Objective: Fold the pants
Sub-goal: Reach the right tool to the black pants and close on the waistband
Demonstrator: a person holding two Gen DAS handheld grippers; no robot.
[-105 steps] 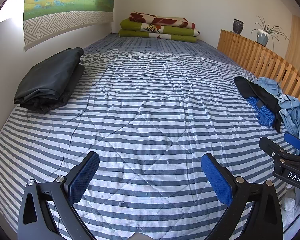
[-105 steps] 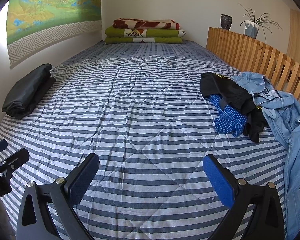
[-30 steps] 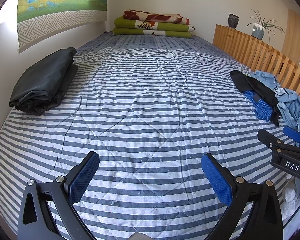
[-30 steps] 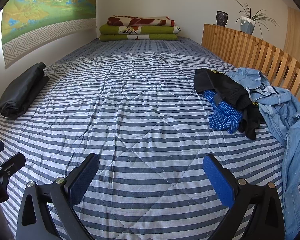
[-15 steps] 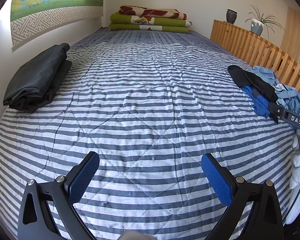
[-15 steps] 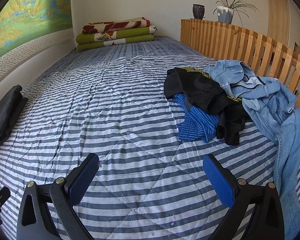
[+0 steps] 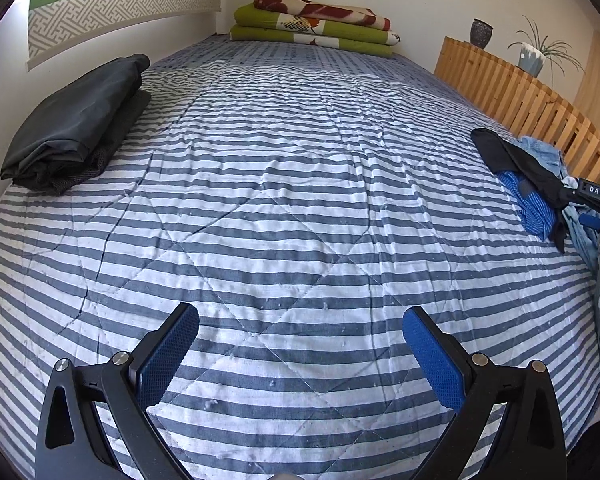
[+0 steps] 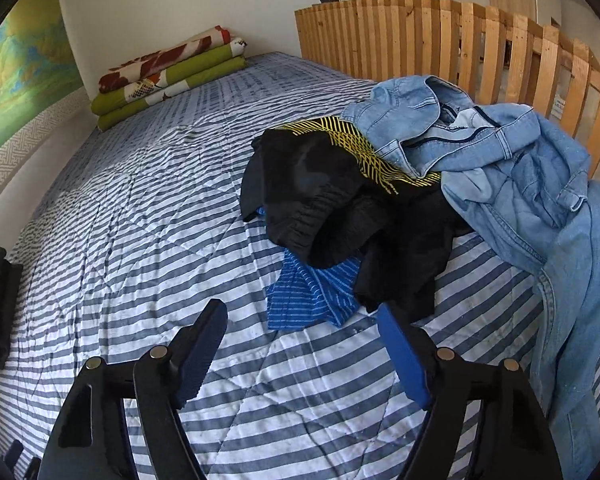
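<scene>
A heap of unfolded clothes lies at the bed's right side: black pants with yellow pattern (image 8: 332,192), a blue striped garment (image 8: 312,296) under them, and light blue jeans (image 8: 520,168) draped against the rail. My right gripper (image 8: 300,344) is open just short of the heap, its right fingertip near the black fabric's lower edge. My left gripper (image 7: 300,344) hangs open over the bare striped quilt (image 7: 280,184), holding nothing. In the left wrist view the heap (image 7: 528,184) shows at far right with the right gripper (image 7: 596,200) beside it.
Folded dark pants (image 7: 76,124) lie by the left wall. Folded green and red blankets (image 7: 312,24) are stacked at the bed's head. A wooden slat rail (image 8: 480,48) runs along the right side, with a vase and a potted plant (image 7: 536,52) on top.
My right gripper has swung right and forward up to the clothes heap, which now fills its view. The left gripper has stayed over the quilt, tilting slightly.
</scene>
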